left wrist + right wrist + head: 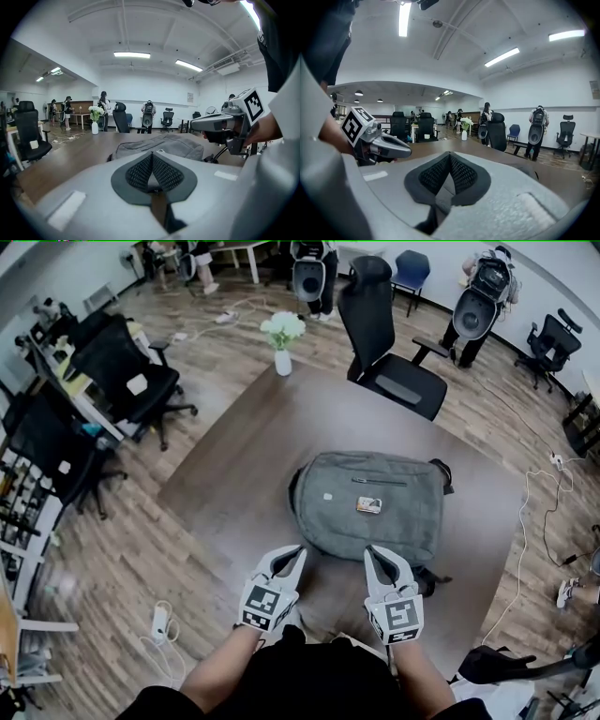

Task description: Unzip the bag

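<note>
Holding my left hand-held gripper (298, 552) and my right hand-held gripper (372, 552) side by side above the near part of the dark brown wooden desk (234, 465), I point both away from me and slightly downward. The left one's jaws are pressed together, their ribbed black pads meeting at the tip, and nothing sits between them. The right one's jaws are closed in the same way and are just as empty.

The grey fabric backpack (370, 507) lies flat in the middle of the desk, front face up, with a small label on that face. Its near edge is just beyond my two tips, the left tip by its near left corner and the right tip by its near edge further right. In both gripper views the backpack lies ahead of and below the closed tips, apart from them.

At the far corner of the desk stands a white vase of white flowers (282, 341), well apart from the backpack. A black office chair (384, 343) is drawn up at the far side.
</note>
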The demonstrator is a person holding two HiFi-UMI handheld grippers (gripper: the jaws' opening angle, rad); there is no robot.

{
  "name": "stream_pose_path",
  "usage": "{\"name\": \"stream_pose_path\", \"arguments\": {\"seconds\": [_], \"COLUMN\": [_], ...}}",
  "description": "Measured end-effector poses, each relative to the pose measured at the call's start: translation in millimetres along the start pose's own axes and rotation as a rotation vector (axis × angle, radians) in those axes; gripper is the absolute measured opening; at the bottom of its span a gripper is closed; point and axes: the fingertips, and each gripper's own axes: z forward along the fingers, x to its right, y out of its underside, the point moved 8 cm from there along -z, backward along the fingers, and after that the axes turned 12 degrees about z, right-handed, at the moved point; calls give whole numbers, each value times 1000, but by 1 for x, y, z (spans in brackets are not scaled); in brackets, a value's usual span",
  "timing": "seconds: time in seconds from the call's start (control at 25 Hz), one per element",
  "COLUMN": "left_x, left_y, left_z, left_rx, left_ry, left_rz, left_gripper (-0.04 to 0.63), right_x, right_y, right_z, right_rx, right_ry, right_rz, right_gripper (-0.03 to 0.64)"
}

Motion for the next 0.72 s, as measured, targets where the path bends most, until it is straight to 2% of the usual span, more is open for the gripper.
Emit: {"name": "stream_pose_path", "arguments": {"seconds": [0.12,0.36,0.72], "left_x": [2,4,4], "left_y": [1,1,0], "left_z": [0,-3,-7], "left_rx": [-10,7,12], "left_ry": [7,4,-26], "left_rz": [-16,-21,-46], "left_gripper": [17,17,17], "right_x": [-2,0,-1], "right_y": [-1,0,-2], "right_z": [-2,-4,-6], "right_rx": [0,22,60], "right_ry": [-3,4,-7], "right_rz": [-42,47,57], "right_gripper": [2,2,3]}}
